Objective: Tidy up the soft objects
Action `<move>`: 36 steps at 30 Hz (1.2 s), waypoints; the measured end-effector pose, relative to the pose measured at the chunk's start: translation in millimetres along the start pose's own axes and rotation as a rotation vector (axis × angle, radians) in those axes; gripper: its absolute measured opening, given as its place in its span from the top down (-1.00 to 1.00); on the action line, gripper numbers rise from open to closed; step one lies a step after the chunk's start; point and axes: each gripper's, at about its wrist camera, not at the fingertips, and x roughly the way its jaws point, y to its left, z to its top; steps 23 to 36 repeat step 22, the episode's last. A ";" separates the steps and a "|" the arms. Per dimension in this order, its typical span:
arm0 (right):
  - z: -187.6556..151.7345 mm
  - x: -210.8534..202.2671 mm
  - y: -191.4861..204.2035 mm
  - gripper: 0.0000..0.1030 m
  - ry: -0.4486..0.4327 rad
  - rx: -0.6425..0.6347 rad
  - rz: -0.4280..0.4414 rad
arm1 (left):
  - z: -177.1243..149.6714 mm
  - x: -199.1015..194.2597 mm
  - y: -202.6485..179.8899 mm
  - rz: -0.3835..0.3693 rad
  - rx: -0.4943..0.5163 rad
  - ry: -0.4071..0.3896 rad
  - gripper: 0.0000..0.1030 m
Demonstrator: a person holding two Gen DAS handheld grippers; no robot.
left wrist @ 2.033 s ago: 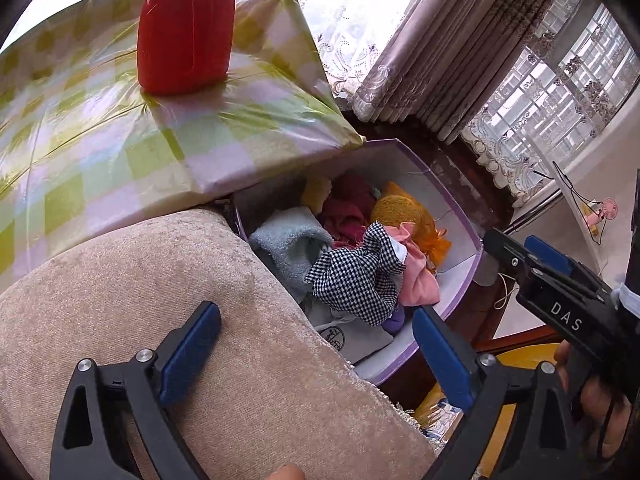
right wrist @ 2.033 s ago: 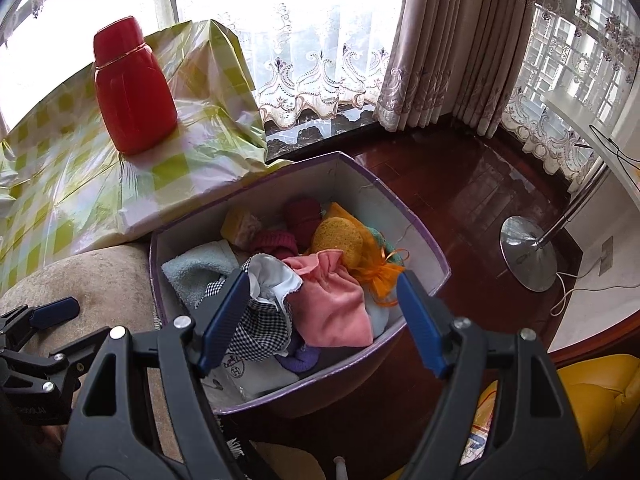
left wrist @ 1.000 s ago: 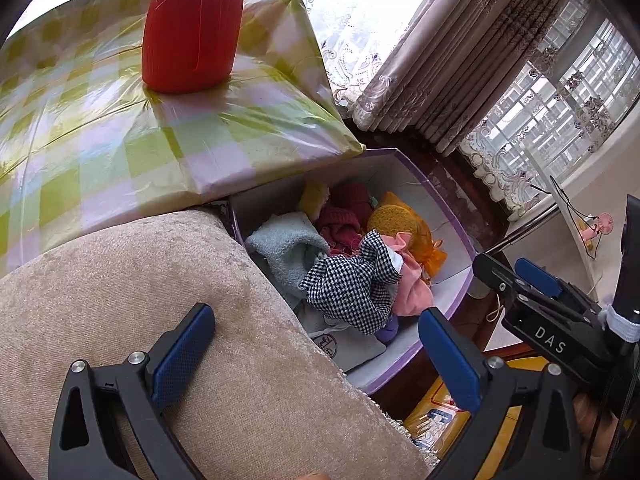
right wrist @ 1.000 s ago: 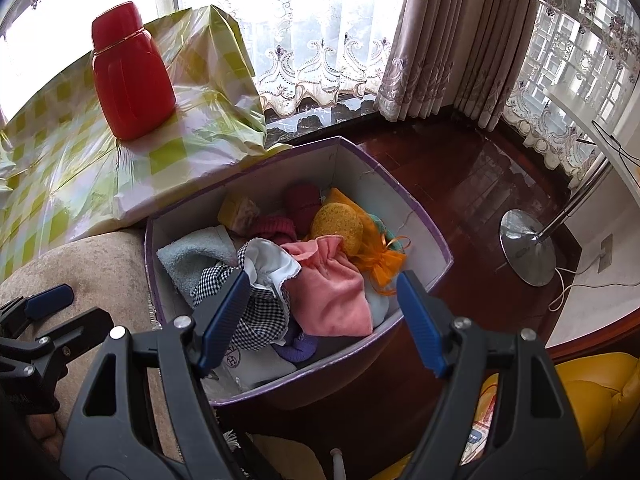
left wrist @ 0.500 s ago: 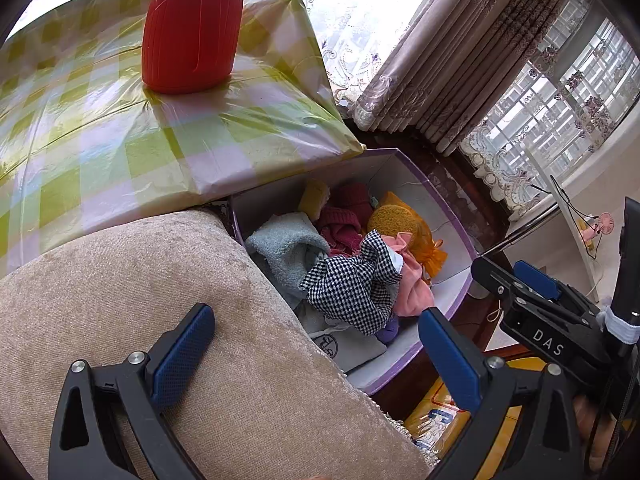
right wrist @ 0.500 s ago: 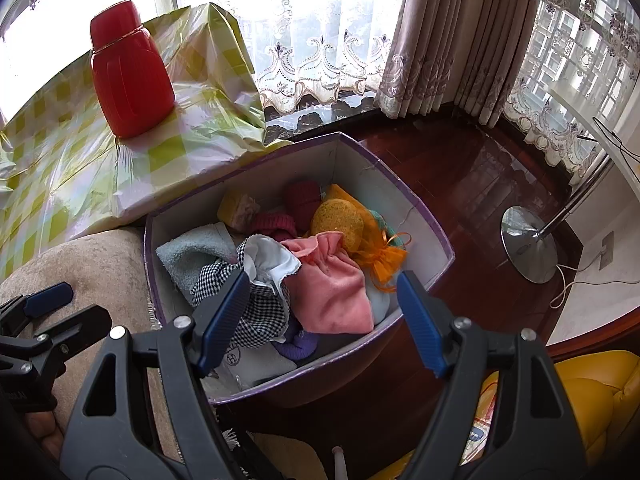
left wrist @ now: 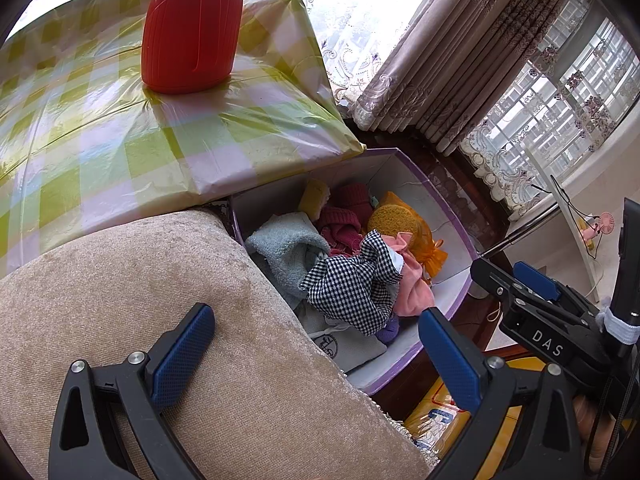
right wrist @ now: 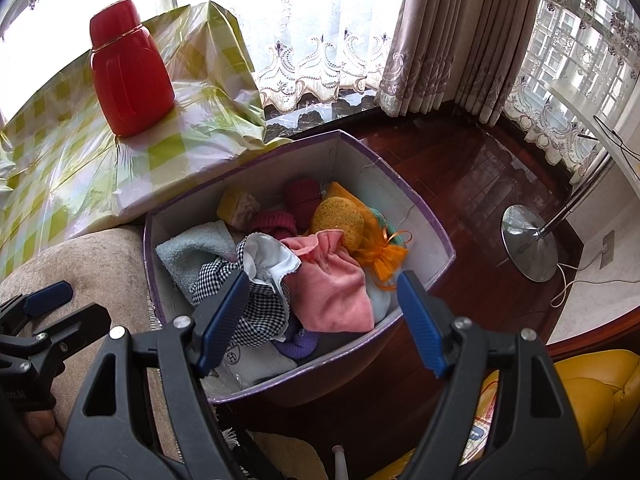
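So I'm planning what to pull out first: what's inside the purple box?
The purple box holds a checked cloth, pink cloth, pale blue towel, orange mesh pouch, yellow sponge and dark red knits. Whatever lies under the pile is covered.

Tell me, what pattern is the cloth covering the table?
Green-and-white checks on the tablecloth, clearest in the left wrist view.
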 end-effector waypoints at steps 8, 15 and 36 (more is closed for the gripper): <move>0.0 -0.2 0.1 -0.52 0.001 0.000 0.000 | 0.0 0.1 0.0 0.000 0.000 0.000 -0.99; -1.2 0.3 0.4 -0.52 0.004 0.001 0.001 | -0.1 0.1 -0.2 0.001 0.001 0.000 -0.99; -0.5 0.0 -1.9 -0.53 0.002 0.005 -0.003 | 2.1 4.0 -3.3 0.012 0.029 0.004 -1.00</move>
